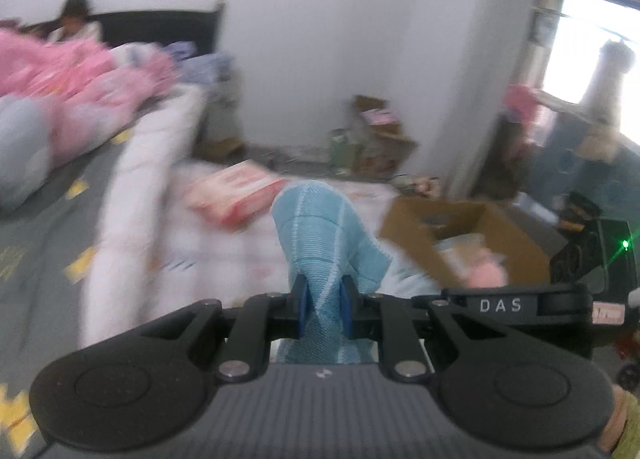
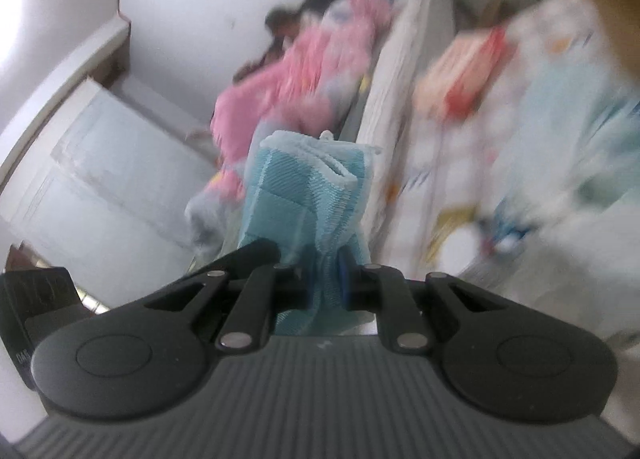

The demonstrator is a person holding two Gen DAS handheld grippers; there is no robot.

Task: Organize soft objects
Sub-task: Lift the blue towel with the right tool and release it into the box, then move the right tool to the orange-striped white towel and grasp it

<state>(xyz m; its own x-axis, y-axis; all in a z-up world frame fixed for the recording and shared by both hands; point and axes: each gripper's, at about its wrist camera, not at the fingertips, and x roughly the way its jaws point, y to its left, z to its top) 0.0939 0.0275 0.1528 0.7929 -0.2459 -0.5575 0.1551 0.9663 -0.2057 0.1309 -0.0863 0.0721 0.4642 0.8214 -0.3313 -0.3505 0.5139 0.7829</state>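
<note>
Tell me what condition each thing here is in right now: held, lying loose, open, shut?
Left gripper: shut on the blue cloth.
Right gripper: shut on the blue cloth.
Blue cloth: pinched, bunched up, lifted.
Cardboard box: open, things inside.
Pink bedding: rumpled heap on the bed.
Red and white box: lying flat on the quilt.

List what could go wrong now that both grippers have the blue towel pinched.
1. The left gripper and right gripper each pinch only a narrow bunch of the blue towel, so a tug could pull it free.
2. Loose folds hang ahead of both grippers, which may make a neat fold harder.
3. The cardboard box sits close by; the towel's trailing cloth might catch on its rim.
</note>
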